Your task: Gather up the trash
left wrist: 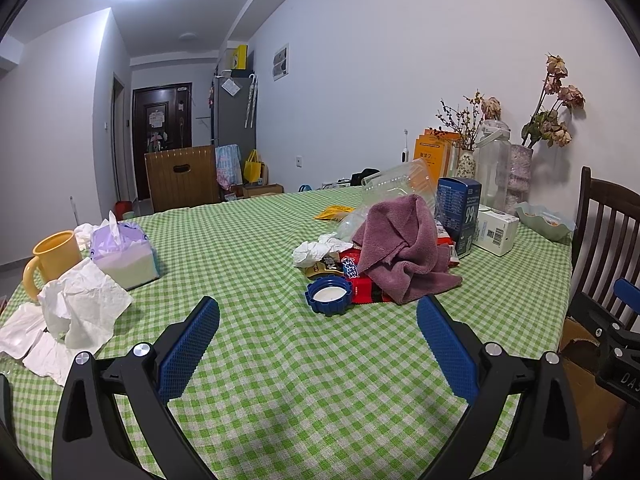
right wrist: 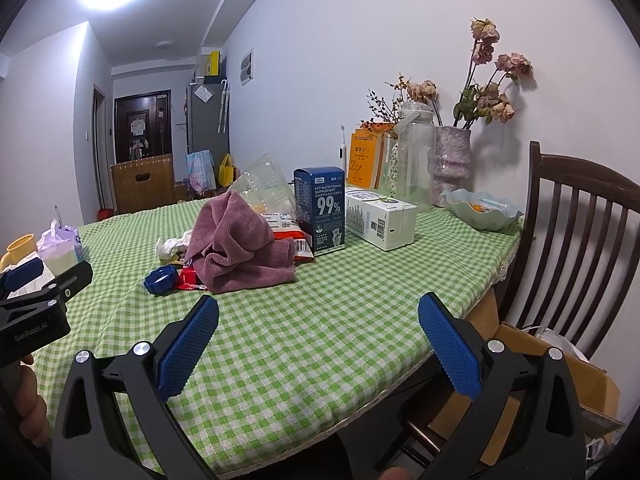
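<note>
The left gripper point(left wrist: 318, 344) and right gripper point(right wrist: 318, 344) both hang with jaws apart, empty, over the checked tablecloth point(left wrist: 248, 240). Nearest trash — crumpled tissues point(left wrist: 80, 304) at the left edge — looks feather-light and soft; pinch a raised fold. Open cloth lies ahead; a cardboard box point(right wrist: 560, 364) sits below the right edge.

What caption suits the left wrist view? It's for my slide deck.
Open left gripper hovers over a green checked tablecloth before a blue lid, crumpled tissues and purple towel.
</note>
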Tool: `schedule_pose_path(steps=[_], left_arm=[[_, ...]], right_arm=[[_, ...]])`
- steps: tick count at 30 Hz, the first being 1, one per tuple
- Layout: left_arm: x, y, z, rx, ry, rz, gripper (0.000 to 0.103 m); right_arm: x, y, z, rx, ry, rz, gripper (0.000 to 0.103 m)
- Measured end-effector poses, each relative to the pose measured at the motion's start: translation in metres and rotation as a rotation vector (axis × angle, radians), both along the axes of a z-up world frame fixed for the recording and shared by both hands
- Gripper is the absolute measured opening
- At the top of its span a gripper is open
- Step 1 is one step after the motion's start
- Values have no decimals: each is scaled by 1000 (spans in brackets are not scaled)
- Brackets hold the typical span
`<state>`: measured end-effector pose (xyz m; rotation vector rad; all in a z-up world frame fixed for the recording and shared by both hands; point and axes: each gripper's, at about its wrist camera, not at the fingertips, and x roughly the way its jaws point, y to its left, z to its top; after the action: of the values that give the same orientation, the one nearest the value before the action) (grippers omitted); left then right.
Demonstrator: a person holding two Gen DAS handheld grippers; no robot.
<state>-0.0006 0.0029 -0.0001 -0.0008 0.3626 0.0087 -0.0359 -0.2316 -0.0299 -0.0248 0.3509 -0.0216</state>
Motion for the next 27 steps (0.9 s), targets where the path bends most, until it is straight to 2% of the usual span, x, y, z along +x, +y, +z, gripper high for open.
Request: schedule_pose_path(steps=[27], left_arm=[[0, 0, 0, -2, 1, 0, 96]], right_arm=[[0, 2, -2, -17, 0, 4, 97]])
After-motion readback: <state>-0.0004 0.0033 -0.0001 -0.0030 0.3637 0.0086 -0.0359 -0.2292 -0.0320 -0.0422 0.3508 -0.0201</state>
